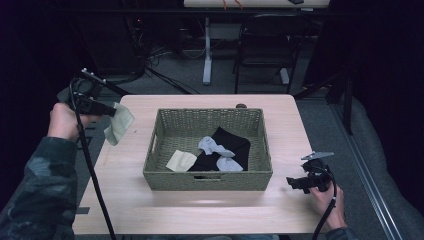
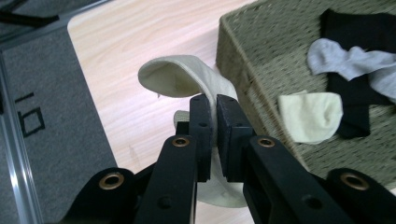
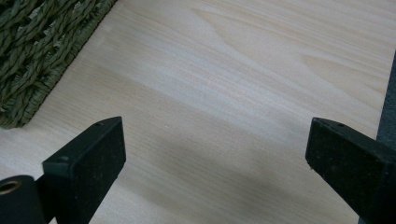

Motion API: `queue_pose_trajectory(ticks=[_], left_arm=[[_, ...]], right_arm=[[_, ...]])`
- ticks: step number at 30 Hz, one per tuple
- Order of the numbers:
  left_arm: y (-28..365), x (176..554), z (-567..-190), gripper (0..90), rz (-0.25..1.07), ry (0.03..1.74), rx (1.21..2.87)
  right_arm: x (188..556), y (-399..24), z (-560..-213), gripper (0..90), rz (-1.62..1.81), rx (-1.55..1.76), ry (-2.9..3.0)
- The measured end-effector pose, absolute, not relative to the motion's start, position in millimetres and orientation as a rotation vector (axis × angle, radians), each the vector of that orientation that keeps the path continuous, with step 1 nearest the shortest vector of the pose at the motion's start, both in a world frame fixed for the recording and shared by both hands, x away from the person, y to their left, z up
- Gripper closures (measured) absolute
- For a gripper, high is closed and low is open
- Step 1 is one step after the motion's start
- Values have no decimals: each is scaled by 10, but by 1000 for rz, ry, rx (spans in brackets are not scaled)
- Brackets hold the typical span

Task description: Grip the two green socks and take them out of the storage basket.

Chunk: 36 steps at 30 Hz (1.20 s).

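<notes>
The left gripper [image 2: 214,116] is clamped on a cream sock [image 2: 187,77]; the basket [image 2: 243,56] lies beside it. The right gripper [image 3: 215,154] stands with jaws apart above the table [image 3: 233,70].

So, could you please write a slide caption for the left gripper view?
Left gripper pinching a cream sock above the table, beside a basket of socks.

Dim room, apparently grey carpet [image 1: 190,75]
</notes>
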<state>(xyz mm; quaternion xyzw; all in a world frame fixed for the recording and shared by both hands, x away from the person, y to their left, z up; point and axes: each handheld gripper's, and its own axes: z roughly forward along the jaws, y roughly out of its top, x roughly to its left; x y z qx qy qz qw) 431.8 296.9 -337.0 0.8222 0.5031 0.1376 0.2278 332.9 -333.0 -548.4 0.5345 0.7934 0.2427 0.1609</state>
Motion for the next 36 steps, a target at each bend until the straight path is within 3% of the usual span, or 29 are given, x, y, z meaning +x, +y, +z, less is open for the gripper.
queue_pose_trajectory(ticks=[36], left_arm=[[3277,4379,-4820,849,122,1614,2226]], right_arm=[[3325,-3331,-5485,42,690,1526,2268]])
